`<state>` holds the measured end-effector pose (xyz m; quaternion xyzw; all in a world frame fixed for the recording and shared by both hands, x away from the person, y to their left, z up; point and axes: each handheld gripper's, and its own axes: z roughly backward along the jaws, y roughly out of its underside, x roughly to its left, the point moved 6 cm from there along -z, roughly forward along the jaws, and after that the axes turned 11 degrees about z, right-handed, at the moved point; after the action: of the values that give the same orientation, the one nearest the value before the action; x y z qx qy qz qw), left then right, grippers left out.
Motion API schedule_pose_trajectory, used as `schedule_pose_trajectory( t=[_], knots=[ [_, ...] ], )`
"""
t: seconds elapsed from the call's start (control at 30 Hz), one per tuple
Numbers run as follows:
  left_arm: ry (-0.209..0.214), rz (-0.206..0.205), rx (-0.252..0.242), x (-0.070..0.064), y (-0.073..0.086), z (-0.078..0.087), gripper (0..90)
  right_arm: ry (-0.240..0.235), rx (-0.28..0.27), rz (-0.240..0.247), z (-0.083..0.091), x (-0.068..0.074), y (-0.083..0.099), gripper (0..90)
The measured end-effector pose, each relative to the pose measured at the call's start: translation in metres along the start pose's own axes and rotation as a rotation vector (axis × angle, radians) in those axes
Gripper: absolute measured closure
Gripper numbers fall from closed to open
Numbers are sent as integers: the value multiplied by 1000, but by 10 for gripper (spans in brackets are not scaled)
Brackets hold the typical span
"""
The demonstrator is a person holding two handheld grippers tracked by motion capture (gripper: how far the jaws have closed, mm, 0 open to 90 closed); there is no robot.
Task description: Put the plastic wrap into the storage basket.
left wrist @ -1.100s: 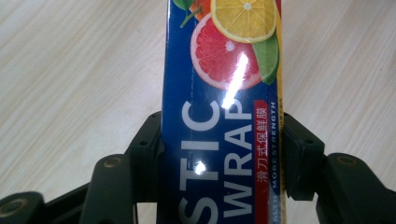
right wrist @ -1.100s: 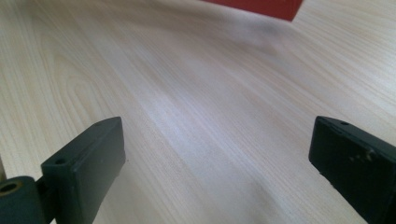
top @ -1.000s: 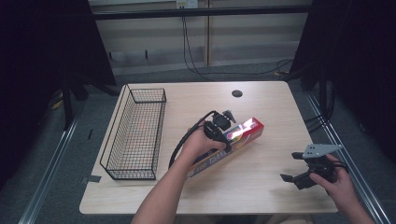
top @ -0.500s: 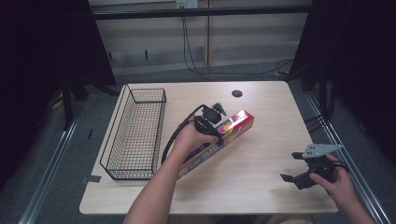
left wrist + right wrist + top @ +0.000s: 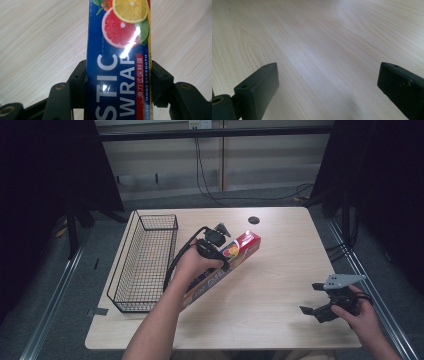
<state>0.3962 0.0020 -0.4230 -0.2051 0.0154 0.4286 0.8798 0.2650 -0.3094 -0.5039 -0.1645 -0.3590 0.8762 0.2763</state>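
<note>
A long blue and red box of plastic wrap [image 5: 235, 252] with citrus pictures hangs slanted over the middle of the table, its red end pointing back right. My left gripper [image 5: 216, 251] is shut on it across its width. In the left gripper view both black jaws press the sides of the box [image 5: 117, 62], and the left gripper [image 5: 118, 82] holds it just above the wood. My right gripper [image 5: 314, 298] rests near the table's front right corner, open, and in the right gripper view the right gripper [image 5: 328, 82] has only bare wood between its jaws.
A black wire basket [image 5: 131, 255] stands along the left side of the light wooden table [image 5: 280, 270]. A round black cable hole [image 5: 254, 220] sits near the back edge. Cables hang behind the table against the wall.
My left gripper has carried the box of wrap a little to the left, toward the basket. The right gripper has stayed put.
</note>
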Motion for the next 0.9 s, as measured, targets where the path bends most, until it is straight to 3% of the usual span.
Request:
schedule_pose_trajectory(
  t=[0.3,0.5,0.9],
  knots=[
    [-28,59,-8,16,3,15,434,-3,-2,-3,-2,1,-1,35],
    [-50,76,-3,25,4,26,435,-5,-2,-3,-2,0,-1,35],
    [-66,148,-27,41,8,37,435,-8,-2,3,-4,1,-1,35]
  ],
)
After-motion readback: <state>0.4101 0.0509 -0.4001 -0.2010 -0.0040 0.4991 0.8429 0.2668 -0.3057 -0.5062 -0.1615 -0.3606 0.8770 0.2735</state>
